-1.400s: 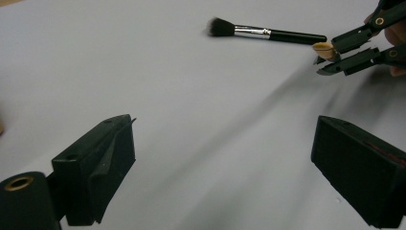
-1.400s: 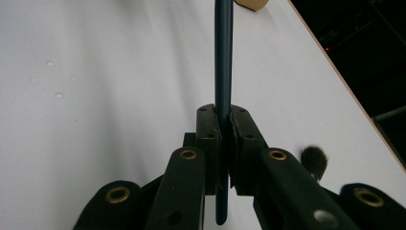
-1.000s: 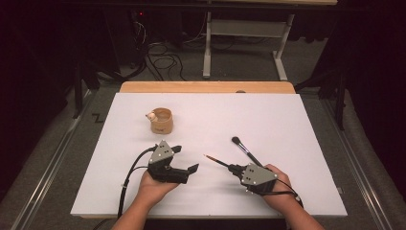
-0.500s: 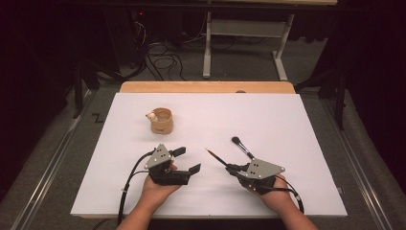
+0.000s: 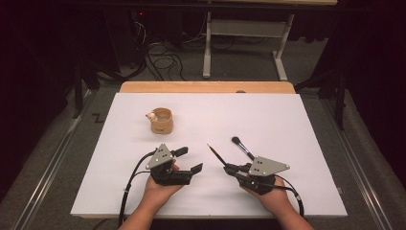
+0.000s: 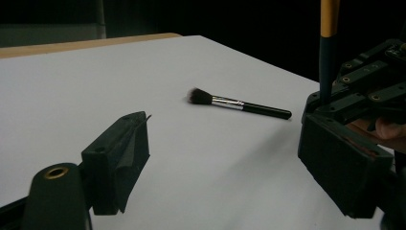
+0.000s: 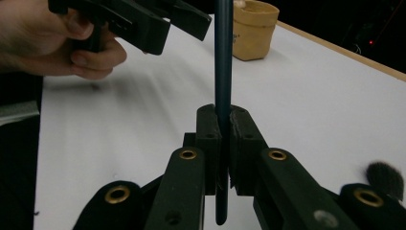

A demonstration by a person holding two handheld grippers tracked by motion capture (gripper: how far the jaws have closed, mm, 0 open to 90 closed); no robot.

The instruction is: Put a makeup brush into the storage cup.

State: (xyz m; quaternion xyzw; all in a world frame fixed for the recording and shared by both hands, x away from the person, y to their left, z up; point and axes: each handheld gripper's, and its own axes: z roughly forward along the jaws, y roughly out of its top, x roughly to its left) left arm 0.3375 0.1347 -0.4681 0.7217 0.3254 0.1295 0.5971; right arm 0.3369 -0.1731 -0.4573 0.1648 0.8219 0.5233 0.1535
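Thin paintbrush (image 5: 216,155): slender dark handle with an orange-yellow section toward its far end, as the left gripper view shows (image 6: 328,43). It is clamped near its lower end between two closed black pads, with a short stub of handle projecting below them in the right gripper view (image 7: 223,86). In the high view the shaft rises off the white table surface, angled up and to the left, pointed end uppermost.

Makeup brush (image 5: 242,148): glossy black handle, silver ferrule, dark rounded bristle head (image 6: 238,103). It lies flat on the white surface, free of any grip. In the high view its bristle head points away from the person; it lies just beside the thin paintbrush, on its right.
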